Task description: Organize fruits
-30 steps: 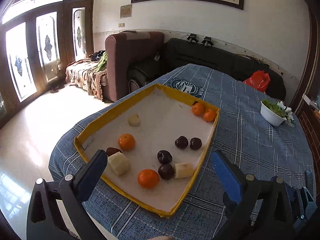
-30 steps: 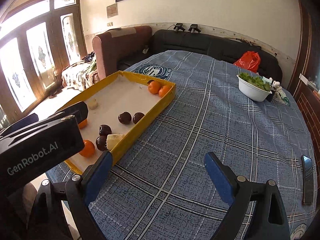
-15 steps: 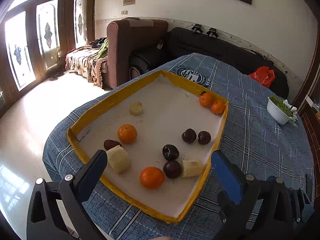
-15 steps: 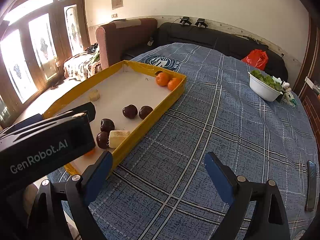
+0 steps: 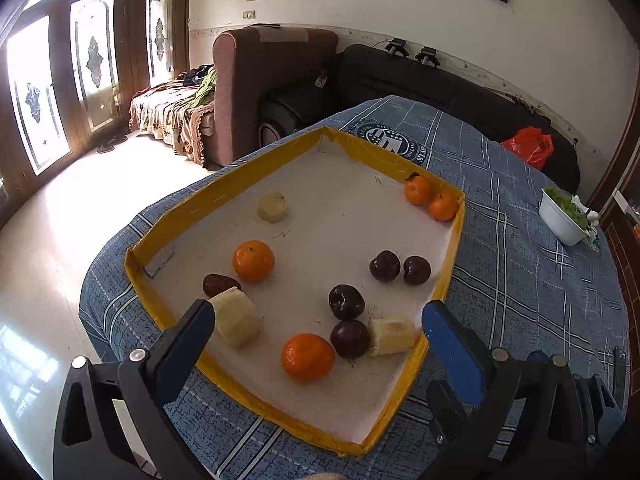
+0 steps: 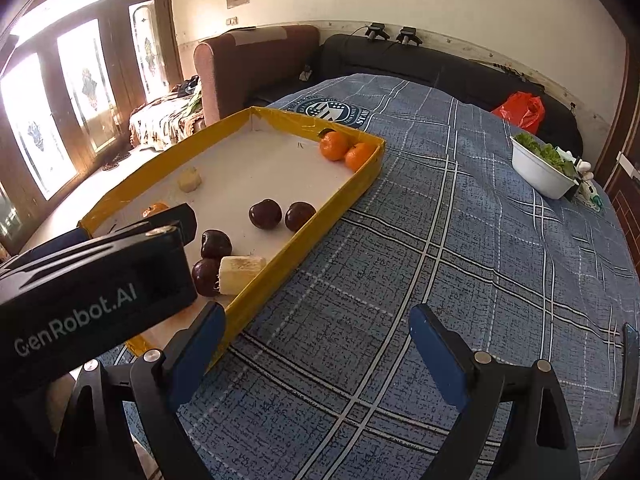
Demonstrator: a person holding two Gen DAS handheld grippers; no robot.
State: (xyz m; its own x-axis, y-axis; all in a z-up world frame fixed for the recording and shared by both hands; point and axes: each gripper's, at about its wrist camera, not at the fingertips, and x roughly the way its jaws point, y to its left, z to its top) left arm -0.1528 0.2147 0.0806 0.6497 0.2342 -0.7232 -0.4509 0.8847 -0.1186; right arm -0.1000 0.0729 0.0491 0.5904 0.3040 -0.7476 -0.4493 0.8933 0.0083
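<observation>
A yellow-rimmed tray [image 5: 288, 152] with a white floor lies on the blue checked tablecloth. In it are oranges, one near the front [image 5: 307, 356], one at the left [image 5: 253, 261] and two in the far right corner [image 5: 417, 189]. Several dark plums [image 5: 346, 301] lie at the right. Pale banana pieces lie at the front right [image 5: 390, 336], front left [image 5: 236, 316] and back [image 5: 273, 207]. My left gripper [image 5: 316, 340] is open above the tray's front edge. My right gripper [image 6: 316, 344] is open over the cloth beside the tray [image 6: 360, 178].
A white bowl of greens [image 6: 540, 168] stands at the table's far right, with a red bag [image 6: 520, 110] behind it. A dark phone [image 6: 626, 372] lies at the right edge. Sofas stand past the table. The left gripper's body [image 6: 92, 296] fills the right wrist view's lower left.
Both grippers have moved forward and lower toward the tray, so the fruit looks larger. The jaws have stayed open. No fruit has moved.
</observation>
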